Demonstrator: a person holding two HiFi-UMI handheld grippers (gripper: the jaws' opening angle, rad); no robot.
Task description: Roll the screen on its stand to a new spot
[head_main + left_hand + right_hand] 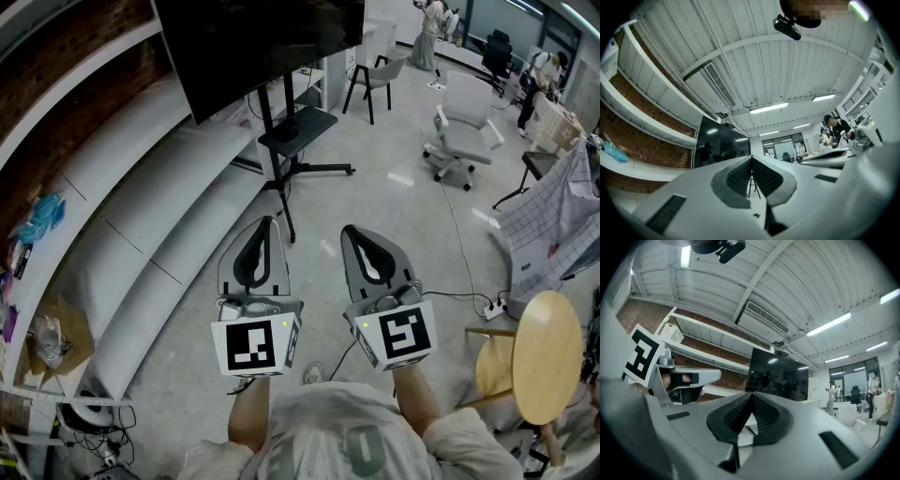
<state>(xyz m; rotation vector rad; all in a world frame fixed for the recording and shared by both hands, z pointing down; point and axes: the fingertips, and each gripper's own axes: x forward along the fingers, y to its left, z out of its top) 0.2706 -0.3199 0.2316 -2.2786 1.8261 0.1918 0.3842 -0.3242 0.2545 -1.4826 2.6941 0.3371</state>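
A large black screen [258, 42] on a black wheeled stand [281, 164] with a small shelf stands ahead of me on the pale floor, by the curved white bench. The screen [721, 143] also shows dark beyond the left jaws, and the screen [777, 376] fills the space behind the right jaws. My left gripper [270, 223] and right gripper [349, 231] hang side by side short of the stand's base, apart from it. Both are shut with nothing between the pads.
A curved white bench [141, 244] runs along the left below a brick wall with shelves. Grey chairs [464, 127] stand to the right, a round wooden stool [544, 356] at near right, a power strip and cable [487, 307] on the floor. People stand far back.
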